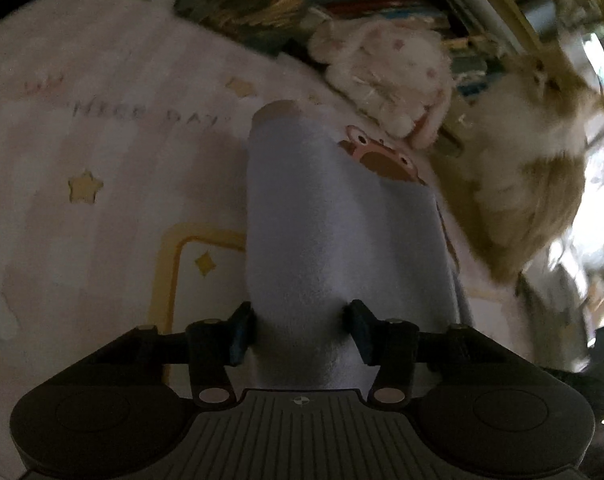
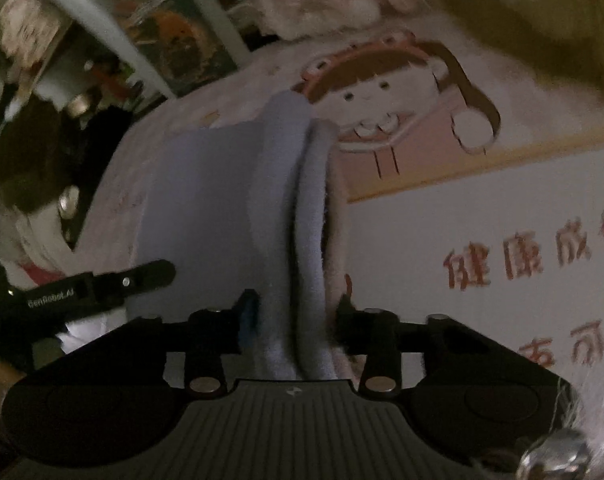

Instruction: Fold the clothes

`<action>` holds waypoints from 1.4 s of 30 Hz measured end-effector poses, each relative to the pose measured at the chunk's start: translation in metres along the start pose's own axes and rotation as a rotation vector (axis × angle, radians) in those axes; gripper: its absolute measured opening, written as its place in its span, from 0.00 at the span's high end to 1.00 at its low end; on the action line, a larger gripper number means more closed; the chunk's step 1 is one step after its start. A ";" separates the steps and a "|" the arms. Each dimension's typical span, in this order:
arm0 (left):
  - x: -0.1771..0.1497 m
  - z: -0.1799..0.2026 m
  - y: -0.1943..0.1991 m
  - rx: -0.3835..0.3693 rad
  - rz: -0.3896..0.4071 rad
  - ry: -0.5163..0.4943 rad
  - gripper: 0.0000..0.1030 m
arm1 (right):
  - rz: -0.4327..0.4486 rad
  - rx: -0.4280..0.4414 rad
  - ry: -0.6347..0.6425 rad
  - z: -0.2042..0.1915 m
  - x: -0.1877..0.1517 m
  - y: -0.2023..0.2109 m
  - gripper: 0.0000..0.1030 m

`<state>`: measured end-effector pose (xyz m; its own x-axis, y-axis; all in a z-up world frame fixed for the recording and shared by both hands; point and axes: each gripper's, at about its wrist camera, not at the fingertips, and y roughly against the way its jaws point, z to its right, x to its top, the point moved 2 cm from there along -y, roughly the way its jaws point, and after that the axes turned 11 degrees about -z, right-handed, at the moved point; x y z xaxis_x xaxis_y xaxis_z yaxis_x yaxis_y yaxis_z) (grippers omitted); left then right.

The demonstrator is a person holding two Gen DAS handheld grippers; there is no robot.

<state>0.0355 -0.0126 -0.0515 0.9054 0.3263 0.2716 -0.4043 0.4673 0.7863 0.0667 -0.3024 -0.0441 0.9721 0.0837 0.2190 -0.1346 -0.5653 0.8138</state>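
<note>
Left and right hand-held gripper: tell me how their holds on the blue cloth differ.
The left hand-held gripper pinches a single smooth hump of the blue cloth; the right hand-held gripper pinches two bunched folds side by side. The left grip looks wider, the right narrower. Both are shut on the same cloth, above a pink printed blanket.

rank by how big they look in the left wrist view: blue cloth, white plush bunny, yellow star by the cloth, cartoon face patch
1. blue cloth, though it lies nearest the camera, which enlarges it
2. white plush bunny
3. cartoon face patch, partly hidden by the cloth, so its true size is unsure
4. yellow star
</note>
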 end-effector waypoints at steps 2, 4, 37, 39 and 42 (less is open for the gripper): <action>0.000 -0.006 -0.002 -0.027 -0.011 0.037 0.44 | -0.013 0.028 -0.037 0.006 0.001 -0.003 0.51; 0.000 -0.010 -0.007 -0.058 -0.026 0.077 0.42 | -0.025 0.048 -0.061 0.010 0.002 -0.006 0.47; -0.006 0.006 -0.008 -0.008 -0.008 -0.043 0.53 | 0.001 -0.003 0.125 -0.017 -0.001 -0.005 0.68; -0.007 0.011 -0.005 -0.003 0.007 -0.066 0.53 | 0.025 -0.023 0.165 -0.022 -0.003 -0.001 0.69; -0.008 0.015 0.001 -0.007 0.032 -0.087 0.53 | 0.058 -0.045 0.214 -0.030 -0.005 0.004 0.69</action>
<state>0.0298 -0.0268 -0.0447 0.8999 0.2688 0.3434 -0.4334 0.4636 0.7728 0.0555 -0.2804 -0.0258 0.9003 0.2273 0.3712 -0.2020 -0.5373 0.8189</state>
